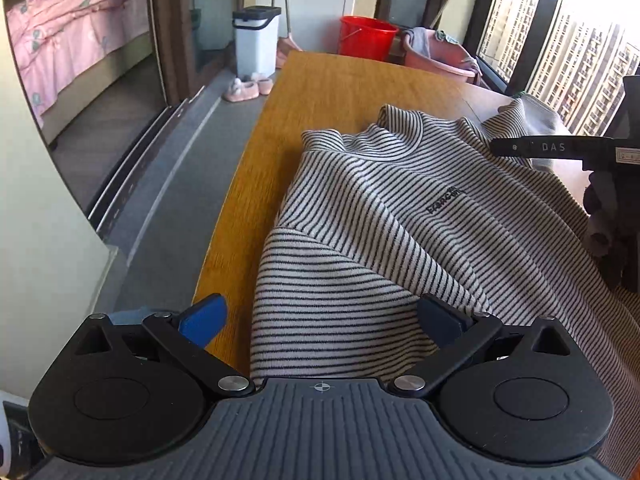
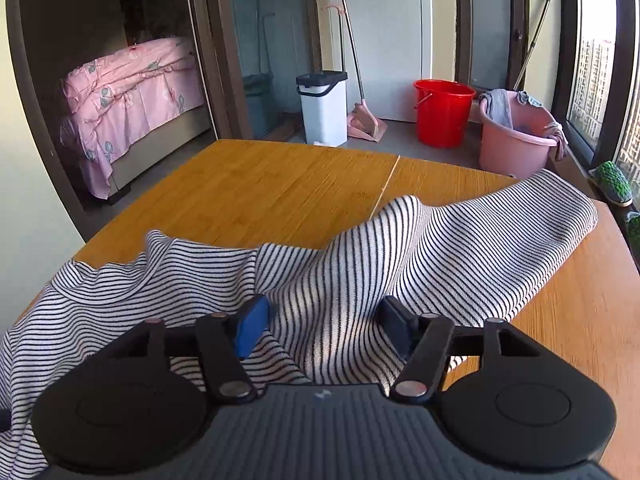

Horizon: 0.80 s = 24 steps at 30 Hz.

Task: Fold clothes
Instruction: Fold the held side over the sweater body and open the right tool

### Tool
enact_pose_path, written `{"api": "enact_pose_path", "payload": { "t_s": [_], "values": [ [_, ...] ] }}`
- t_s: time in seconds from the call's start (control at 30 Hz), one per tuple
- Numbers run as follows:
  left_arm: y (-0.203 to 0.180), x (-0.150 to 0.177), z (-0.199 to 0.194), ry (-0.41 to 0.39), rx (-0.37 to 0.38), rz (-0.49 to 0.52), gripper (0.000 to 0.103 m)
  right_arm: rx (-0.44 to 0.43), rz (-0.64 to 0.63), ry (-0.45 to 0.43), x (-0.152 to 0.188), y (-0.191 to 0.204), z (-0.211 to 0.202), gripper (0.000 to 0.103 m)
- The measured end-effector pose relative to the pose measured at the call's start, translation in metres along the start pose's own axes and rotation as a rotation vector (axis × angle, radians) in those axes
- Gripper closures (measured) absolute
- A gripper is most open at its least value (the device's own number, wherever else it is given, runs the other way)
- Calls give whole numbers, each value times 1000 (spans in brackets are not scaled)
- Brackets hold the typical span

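Left wrist view: wooden table [image 1: 320, 92] on a balcony; one red bucket [image 1: 366, 38], one pink basin [image 1: 440, 58], one white bin [image 1: 256, 40]. One striped sweater [image 1: 400, 220] lies rumpled on the table. Left gripper [image 1: 320, 320] spread wide, sweater hem between its fingers, unpinched. Right wrist view: same table; right gripper [image 2: 324, 330] partly spread over a raised sweater fold, pads not pressing

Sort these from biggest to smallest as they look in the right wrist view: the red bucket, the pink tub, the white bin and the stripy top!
1. Striped top, though it lies nearest the camera.
2. Pink tub.
3. Red bucket and white bin look alike.
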<state>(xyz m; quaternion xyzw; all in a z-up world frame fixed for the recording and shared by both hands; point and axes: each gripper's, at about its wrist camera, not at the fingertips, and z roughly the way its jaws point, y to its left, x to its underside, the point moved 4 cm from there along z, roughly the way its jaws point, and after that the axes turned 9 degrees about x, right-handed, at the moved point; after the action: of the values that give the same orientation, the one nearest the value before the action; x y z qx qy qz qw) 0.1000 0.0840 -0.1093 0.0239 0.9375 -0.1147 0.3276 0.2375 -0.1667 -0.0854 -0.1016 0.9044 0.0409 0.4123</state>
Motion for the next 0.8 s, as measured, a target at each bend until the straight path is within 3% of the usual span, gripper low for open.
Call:
{"api": "enact_pose_path", "payload": {
  "t_s": [0.07, 0.13, 0.23, 0.33, 0.47, 0.57, 0.6, 0.63, 0.7, 0.8],
  "values": [
    [-5, -8, 9, -8, 2, 28, 0, 9, 8, -7, -3, -6, -4, 85],
    [-10, -20, 22, -12, 15, 51, 0, 16, 34, -15, -4, -18, -8, 90],
    [-19, -46, 46, -4, 54, 92, 0, 75, 80, -10, -2, -50, -9, 91],
    [-31, -76, 77, 9, 1, 138, 2, 118, 108, 7, 9, -77, -17, 91],
    [-55, -107, 99, -37, 1, 197, 2, 190, 15, -18, 23, -79, -51, 91],
    [-65, -112, 76, -89, 65, 190, 4, 228, -119, -81, 31, -60, -91, 85],
    [-68, -112, 64, -109, 88, 192, 4, 200, -151, -97, 34, -50, -106, 77],
    [-69, -110, 51, -126, 99, 197, 3, 101, -166, -106, 38, -31, -125, 62],
    [-69, -108, 24, -171, 104, 206, 1, -66, -260, -138, 49, 15, -157, 46],
    [-61, -108, -9, -219, 96, 203, 0, -214, -536, -183, 76, 93, -184, 43]
  ]
}}
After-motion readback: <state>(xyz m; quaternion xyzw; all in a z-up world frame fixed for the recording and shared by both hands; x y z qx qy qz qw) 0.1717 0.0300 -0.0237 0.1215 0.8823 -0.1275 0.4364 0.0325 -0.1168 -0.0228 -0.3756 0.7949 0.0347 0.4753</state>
